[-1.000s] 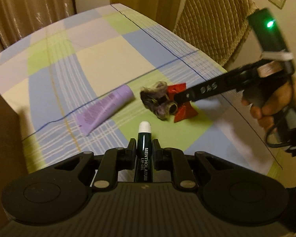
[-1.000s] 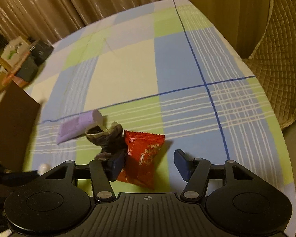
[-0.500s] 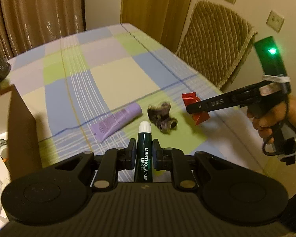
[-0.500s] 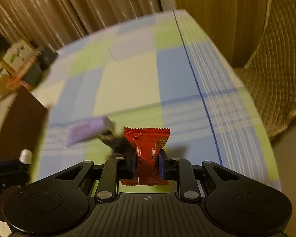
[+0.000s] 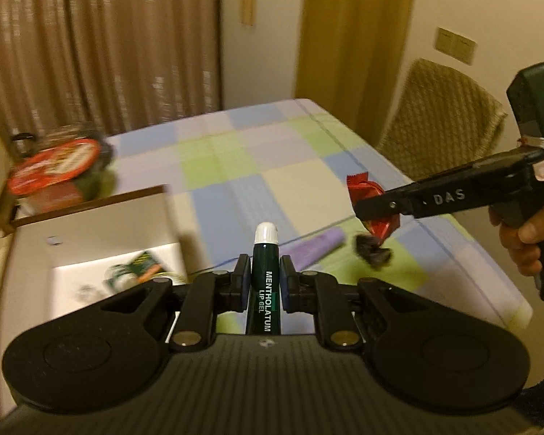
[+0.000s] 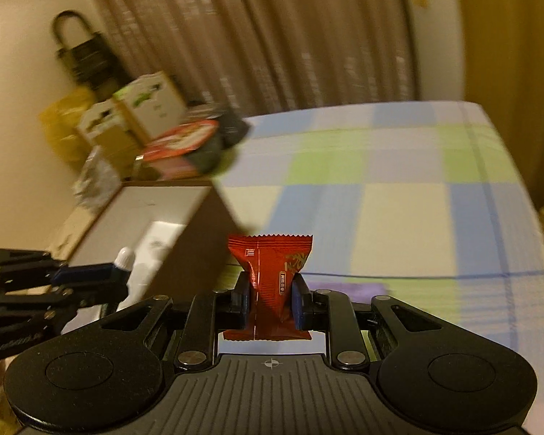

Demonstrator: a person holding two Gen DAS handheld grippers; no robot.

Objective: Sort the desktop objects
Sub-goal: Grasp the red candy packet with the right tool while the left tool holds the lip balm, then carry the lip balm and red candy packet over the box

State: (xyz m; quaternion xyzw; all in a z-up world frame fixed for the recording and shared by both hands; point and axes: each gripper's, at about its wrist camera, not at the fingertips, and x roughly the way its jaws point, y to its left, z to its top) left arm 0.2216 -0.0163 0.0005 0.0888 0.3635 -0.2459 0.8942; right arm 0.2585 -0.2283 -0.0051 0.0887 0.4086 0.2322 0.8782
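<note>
My left gripper (image 5: 266, 280) is shut on a dark green lip gel tube (image 5: 265, 275) with a white cap, held above the table beside a brown box (image 5: 90, 232) with a white inside. My right gripper (image 6: 271, 294) is shut on a red candy packet (image 6: 272, 282), lifted off the table. From the left wrist view the packet (image 5: 370, 199) hangs in the right gripper (image 5: 375, 207) over a purple tube (image 5: 315, 250) and a dark hair scrunchie (image 5: 371, 253) lying on the checked cloth. The left gripper (image 6: 119, 272) with the tube's white cap shows by the box (image 6: 185, 239).
The box holds several small items (image 5: 137, 272). A red-lidded container (image 5: 54, 166) and cartons (image 6: 141, 108) stand behind it at the table's far left. A quilted chair (image 5: 439, 116) stands at the right edge. A hand (image 5: 526, 235) holds the right gripper.
Both grippers rose and tilted up, and the view swung toward the box. The right gripper, open around the candy packet a second ago, closed on it and lifted it.
</note>
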